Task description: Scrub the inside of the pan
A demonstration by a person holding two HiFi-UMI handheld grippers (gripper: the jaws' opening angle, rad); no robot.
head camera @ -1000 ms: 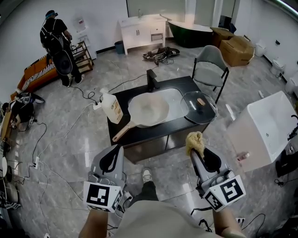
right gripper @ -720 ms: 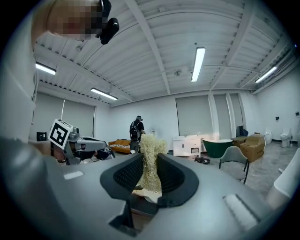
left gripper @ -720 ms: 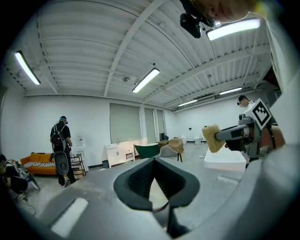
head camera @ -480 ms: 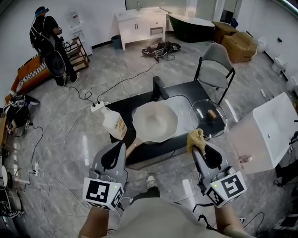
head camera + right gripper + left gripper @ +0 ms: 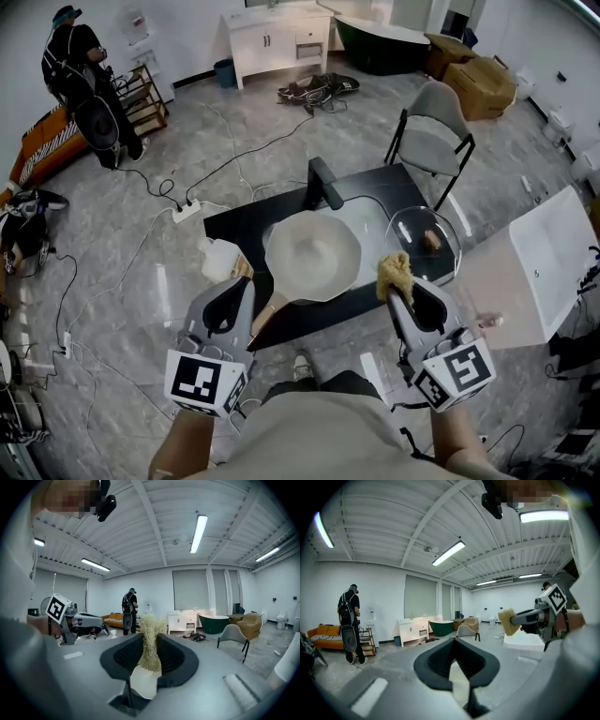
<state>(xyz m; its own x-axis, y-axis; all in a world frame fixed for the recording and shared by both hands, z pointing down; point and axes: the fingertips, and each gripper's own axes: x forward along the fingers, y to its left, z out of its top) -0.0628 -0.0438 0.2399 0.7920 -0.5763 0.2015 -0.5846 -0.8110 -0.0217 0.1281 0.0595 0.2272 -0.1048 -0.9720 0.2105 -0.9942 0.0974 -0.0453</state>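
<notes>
A grey marble-look floor (image 5: 141,281) fills the head view, crossed by loose cables (image 5: 216,164). At its middle stands a black desk (image 5: 234,223), with a large white tub (image 5: 553,258) off to its right and a grey chair (image 5: 429,139) behind it. A person (image 5: 75,66) stands well apart, in the far left corner.

The pan (image 5: 314,255) lies near the middle of the desk – pale, wide, open side up – just in front of a black faucet (image 5: 323,183). Its wooden handle (image 5: 265,314) runs toward the desk's near edge. A glass lid (image 5: 424,239) rests just to the right of the pan, and a pale jug (image 5: 220,258) stands at the desk's near left corner.

Both tools are held in front of the desk, apart from the pan. The left tool (image 5: 242,283) points toward the handle end; in the left gripper view its jaws are pressed together with nothing between them (image 5: 457,643). The right tool (image 5: 399,292) reaches toward the desk's near edge between pan and lid. In the right gripper view its jaws are clamped on a straw-coloured fibrous scrubber (image 5: 151,637), whose frayed top stands up past the jaw tips – in the head view the scrubber (image 5: 395,272) shows over the desk's edge, just right of the pan's rim.
</notes>
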